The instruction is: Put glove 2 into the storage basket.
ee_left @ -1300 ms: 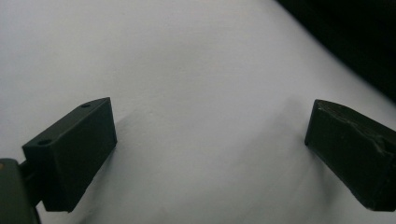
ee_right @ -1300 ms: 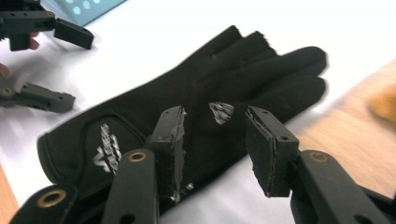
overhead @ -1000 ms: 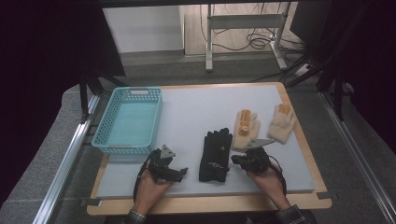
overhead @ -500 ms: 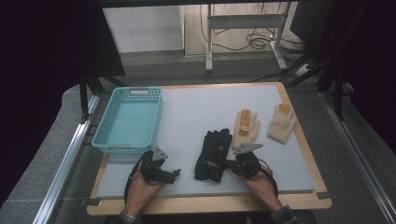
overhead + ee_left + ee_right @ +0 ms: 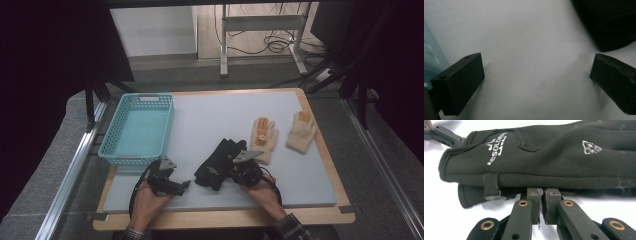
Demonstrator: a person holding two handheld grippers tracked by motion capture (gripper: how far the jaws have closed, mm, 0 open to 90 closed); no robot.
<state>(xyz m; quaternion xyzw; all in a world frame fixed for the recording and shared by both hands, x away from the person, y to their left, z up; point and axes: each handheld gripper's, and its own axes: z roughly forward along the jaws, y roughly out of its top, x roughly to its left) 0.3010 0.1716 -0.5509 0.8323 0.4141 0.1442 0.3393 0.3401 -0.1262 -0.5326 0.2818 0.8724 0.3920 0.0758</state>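
A pair of black gloves [image 5: 216, 162] lies stacked near the front middle of the white mat; white lettering marks the top one [image 5: 549, 157]. My right gripper [image 5: 231, 172] lies low on the mat at their right side. In the right gripper view its jaws [image 5: 541, 192] stand shut, tips against the lower edge of the gloves; I cannot tell whether fabric is pinched. My left gripper [image 5: 183, 184] rests to the left of the gloves, pointing at them. Its jaws [image 5: 537, 67] are wide open over bare mat, a corner of the gloves [image 5: 609, 25] beyond them.
A teal mesh basket [image 5: 148, 96] stands at the mat's left side, its wall beside my left jaw [image 5: 430, 55]. Two beige gloves [image 5: 263, 136] [image 5: 302, 131] lie palm-down to the right, behind my right hand. The wooden table edge [image 5: 225, 220] runs along the front.
My right hand has slid left along the mat up against the black gloves, which have shifted slightly left. The left hand has barely moved.
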